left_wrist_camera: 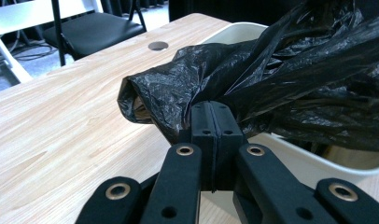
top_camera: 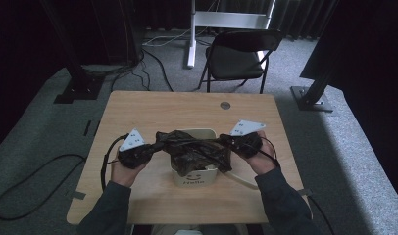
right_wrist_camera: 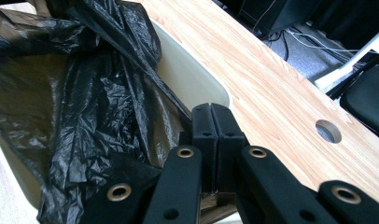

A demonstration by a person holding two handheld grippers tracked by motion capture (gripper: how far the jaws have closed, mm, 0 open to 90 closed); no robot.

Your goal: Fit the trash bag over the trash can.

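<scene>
A crumpled black plastic bag (top_camera: 194, 149) is stretched across the top of a cream bin (top_camera: 194, 176) at the middle of the wooden table (top_camera: 153, 110). My left gripper (top_camera: 157, 143) is shut on the bag's left end. In the left gripper view the closed jaws (left_wrist_camera: 214, 114) pinch a bunched fold of the bag (left_wrist_camera: 290, 70) above the bin's rim (left_wrist_camera: 318, 161). My right gripper (top_camera: 224, 140) is shut on the bag's right end. In the right gripper view its jaws (right_wrist_camera: 211, 114) meet on a taut strip of the bag (right_wrist_camera: 85, 107), beside the bin's wall (right_wrist_camera: 187, 79).
A round cable hole (top_camera: 225, 105) sits in the table's far edge. Behind the table stand a black folding chair (top_camera: 236, 54) and a white frame (top_camera: 226, 19). Dark stands flank the table and cables (top_camera: 35, 171) lie on the grey carpet.
</scene>
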